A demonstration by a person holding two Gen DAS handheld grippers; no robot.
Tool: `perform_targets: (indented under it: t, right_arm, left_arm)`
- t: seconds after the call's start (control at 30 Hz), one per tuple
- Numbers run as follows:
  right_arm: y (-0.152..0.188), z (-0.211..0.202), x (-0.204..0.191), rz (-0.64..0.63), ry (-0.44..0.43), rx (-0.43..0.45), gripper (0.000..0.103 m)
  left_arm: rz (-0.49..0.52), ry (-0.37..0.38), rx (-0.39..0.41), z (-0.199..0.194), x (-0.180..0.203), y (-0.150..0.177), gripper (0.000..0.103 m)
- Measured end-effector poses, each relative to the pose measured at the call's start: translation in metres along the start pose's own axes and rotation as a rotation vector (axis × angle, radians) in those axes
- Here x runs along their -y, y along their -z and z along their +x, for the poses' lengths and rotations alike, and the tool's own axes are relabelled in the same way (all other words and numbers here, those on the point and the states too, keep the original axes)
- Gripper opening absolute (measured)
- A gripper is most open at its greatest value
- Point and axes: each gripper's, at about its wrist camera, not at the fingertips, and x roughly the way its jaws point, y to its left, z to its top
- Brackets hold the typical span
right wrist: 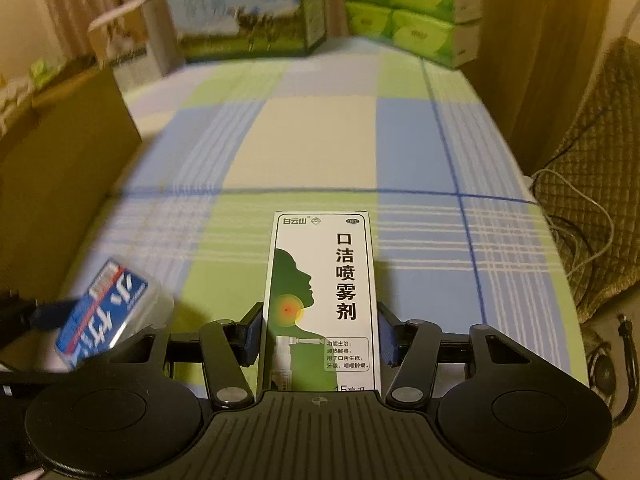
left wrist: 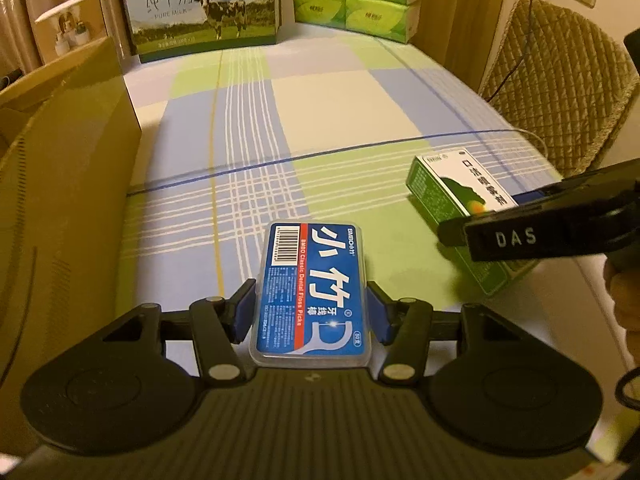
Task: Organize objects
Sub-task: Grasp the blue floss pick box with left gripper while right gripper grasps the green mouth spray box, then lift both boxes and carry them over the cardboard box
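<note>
both tongs are clenched: the left tongs (left wrist: 310, 314) grasp the clear plastic floss-pick case with a blue label (left wrist: 310, 292) by its long edges, and the right tongs (right wrist: 320, 334) grasp the tall white-and-green mouth-spray carton (right wrist: 322, 300), each above the checked blue-and-green cloth of the counter (left wrist: 320, 112). the slick case could slip from the pads or the two loads could knock together, since they are near each other. the open brown cardboard box (left wrist: 60, 168) on the left is cut off, its inside hidden, and the right view is blurred.
</note>
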Motion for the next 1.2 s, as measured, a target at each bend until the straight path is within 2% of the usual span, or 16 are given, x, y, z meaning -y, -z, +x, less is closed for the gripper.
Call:
perform_targets:
  t: [0.23, 0.6, 0.83, 1.2]
  right_arm:
    - [0.017, -0.059, -0.018, 0.067, -0.033, 0.069, 0.052]
    - [0.034, -0.135, -0.066, 0.052, -0.082, 0.145, 0.052]
    - [0.038, -0.159, -0.096, 0.010, -0.124, 0.173, 0.052]
    - [0.044, -0.172, -0.151, -0.077, -0.197, 0.193, 0.052]
  left_arm:
    - [-0.010, 0.020, 0.047, -0.050, 0.000, 0.003, 0.051]
    - [-0.045, 0.016, 0.131, -0.135, -0.016, 0.012, 0.051]
    - [-0.063, -0.015, 0.168, -0.176, -0.032, 0.020, 0.051]
    - [-0.108, -0.072, 0.196, -0.223, -0.069, 0.037, 0.051]
